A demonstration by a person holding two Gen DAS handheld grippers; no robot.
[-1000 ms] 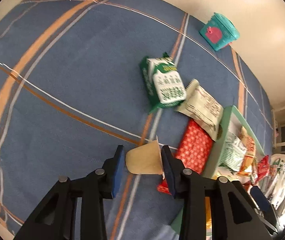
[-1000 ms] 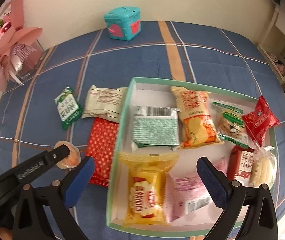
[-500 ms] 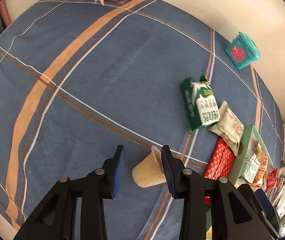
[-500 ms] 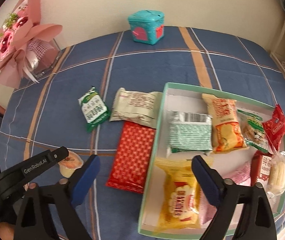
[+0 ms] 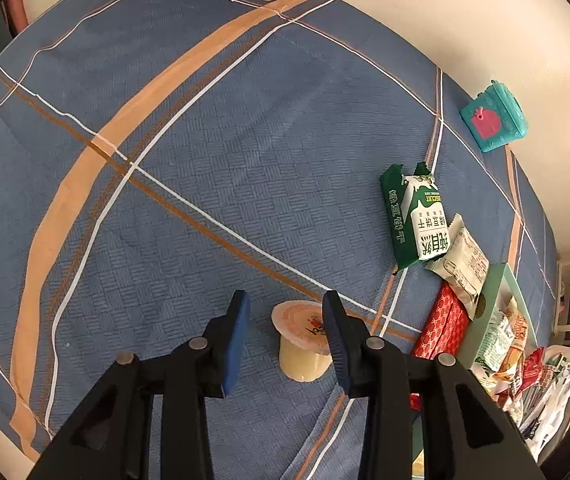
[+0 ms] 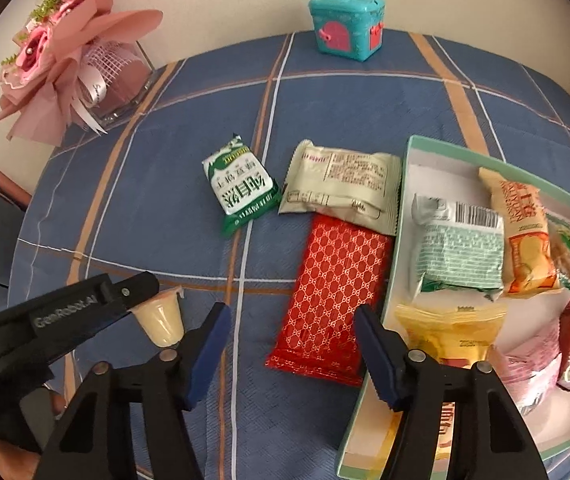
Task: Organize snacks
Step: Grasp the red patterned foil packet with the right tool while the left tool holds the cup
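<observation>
We hold the left gripper (image 5: 285, 336) with its jaws apart around a jelly cup (image 5: 304, 344) on the blue tablecloth (image 5: 205, 184), touching only the right finger. The right gripper (image 6: 291, 344) hangs open over a red packet (image 6: 335, 288). The cup looks light, slick and squashable, so we judge a gentle grip on its tapered wall, below the lid rim, to be best.

Cream wall (image 6: 225, 4) behind a table under blue plaid cloth (image 5: 213, 168), daylight across it.
</observation>
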